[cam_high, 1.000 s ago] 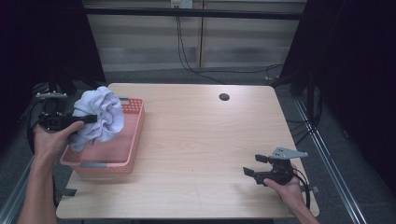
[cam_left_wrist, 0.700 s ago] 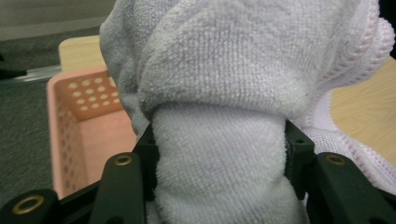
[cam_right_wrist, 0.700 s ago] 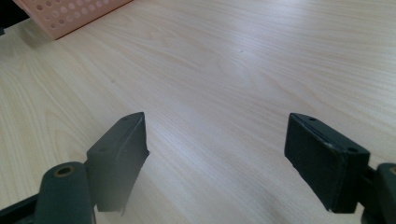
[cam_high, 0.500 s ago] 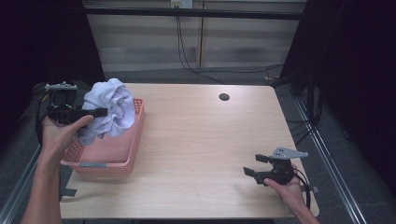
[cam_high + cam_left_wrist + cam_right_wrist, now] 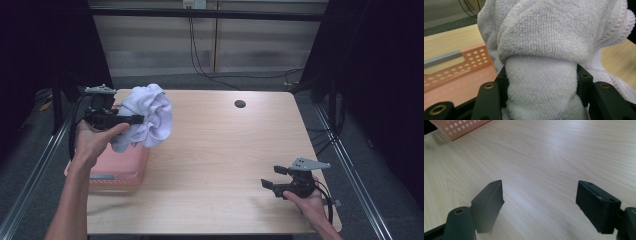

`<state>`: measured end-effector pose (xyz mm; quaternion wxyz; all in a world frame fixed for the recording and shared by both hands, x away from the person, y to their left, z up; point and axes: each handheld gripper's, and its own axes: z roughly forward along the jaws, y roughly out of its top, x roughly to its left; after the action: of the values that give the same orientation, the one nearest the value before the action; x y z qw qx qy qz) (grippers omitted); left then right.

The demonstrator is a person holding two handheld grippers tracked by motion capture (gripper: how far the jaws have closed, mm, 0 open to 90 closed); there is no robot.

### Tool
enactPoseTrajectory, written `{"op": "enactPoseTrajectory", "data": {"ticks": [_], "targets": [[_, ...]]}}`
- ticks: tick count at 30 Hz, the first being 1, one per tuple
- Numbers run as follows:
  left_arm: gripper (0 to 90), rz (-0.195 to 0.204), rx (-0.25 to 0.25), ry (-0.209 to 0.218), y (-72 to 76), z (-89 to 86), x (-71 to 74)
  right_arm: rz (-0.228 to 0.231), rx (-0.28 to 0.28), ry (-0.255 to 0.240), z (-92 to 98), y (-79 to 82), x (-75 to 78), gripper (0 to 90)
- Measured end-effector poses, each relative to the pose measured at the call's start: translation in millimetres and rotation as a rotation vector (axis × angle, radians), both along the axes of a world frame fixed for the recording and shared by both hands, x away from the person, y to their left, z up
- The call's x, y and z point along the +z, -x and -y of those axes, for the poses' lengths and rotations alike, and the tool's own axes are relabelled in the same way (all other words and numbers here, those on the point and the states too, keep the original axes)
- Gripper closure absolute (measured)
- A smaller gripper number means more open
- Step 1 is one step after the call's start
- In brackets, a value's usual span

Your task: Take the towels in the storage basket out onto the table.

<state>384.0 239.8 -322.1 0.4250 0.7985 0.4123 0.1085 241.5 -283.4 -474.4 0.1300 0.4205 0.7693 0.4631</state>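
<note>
Towel (image 5: pixel 148 116) lifting looks like the job in hand, and the lift itself appears done: the left claw (image 5: pixel 131 120) pinches a thick bunch of white terry cloth and holds it in the air at the far left of the counter (image 5: pixel 225 150). In the left gripper view the cloth (image 5: pixel 544 75) bulges between the two black jaws, which press into it from both sides, so the hold seems firm. The bundle hangs crumpled, with folds drooping toward the pink basket (image 5: pixel 115 167) that sits at the left edge of the counter. Its lower folds seem to be just over the basket's far right corner; whether any cloth touches the rim I cannot tell.

Right claw (image 5: pixel 270 184) rests low at the near right of the counter, well apart from the towel. Its jaws stand spread with nothing between them, and the right gripper view shows bare wood grain beyond them with a corner of the basket (image 5: pixel 459 130) far off.

What is left, as I judge it, is to carry the towel out over the open middle of the counter, set it down, and probably bring the idle claw in to help spread or fold it. None of that has begun.
</note>
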Motion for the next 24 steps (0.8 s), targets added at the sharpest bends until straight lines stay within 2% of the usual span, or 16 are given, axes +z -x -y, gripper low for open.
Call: {"op": "enactPoseTrajectory", "data": {"ticks": [1, 2, 4, 5, 8, 9, 11, 16, 17, 20, 22, 24], "targets": [[47.6, -0.001, -0.011, 0.009, 0.8, 9.6, -3.1, -0.001, -0.003, -0.001, 0.0, -0.2, 0.1, 21.3], [47.6, -0.001, -0.011, 0.009, 0.8, 9.6, -3.1, -0.001, -0.003, -0.001, 0.0, -0.2, 0.1, 21.3], [47.6, -0.002, -0.022, -0.012, 2.1, 20.0, -5.7, -0.002, -0.003, 0.002, 0.3, 0.0, 0.2, 21.3], [47.6, -0.008, -0.051, -0.003, 2.9, 27.6, -8.8, -0.004, -0.007, 0.005, 0.5, 0.1, 0.3, 21.4], [47.5, -0.011, -0.056, 0.018, 4.1, 31.9, -12.5, -0.009, -0.013, 0.006, 0.3, 0.4, 0.3, 21.4], [47.5, -0.015, -0.059, 0.001, 5.9, 35.6, -15.3, -0.007, -0.012, 0.006, 0.6, 0.7, 0.4, 21.4], [47.4, -0.02, -0.048, -0.005, 8.2, 38.7, -17.0, -0.003, -0.013, 0.004, 0.7, 1.1, 0.7, 21.4], [47.4, -0.021, -0.094, 0.013, 15.7, 52.9, -22.8, -0.001, -0.014, -0.001, 1.9, 1.1, 1.2, 21.3], [47.4, -0.024, -0.113, 0.008, 18.7, 61.0, -27.8, -0.001, -0.015, -0.003, 1.9, 1.1, 1.5, 21.3], [47.3, -0.043, -0.112, 0.017, 20.4, 66.4, -32.3, 0.0, -0.013, -0.003, 2.0, 1.1, 1.5, 21.4], [47.3, -0.03, -0.125, -0.019, 23.8, 74.8, -35.8, 0.0, -0.014, -0.005, 2.3, 0.8, 1.4, 21.2], [47.3, -0.037, -0.127, -0.026, 26.5, 83.0, -38.2, -0.001, -0.013, -0.01, 2.5, 0.5, 1.4, 21.2]]}}
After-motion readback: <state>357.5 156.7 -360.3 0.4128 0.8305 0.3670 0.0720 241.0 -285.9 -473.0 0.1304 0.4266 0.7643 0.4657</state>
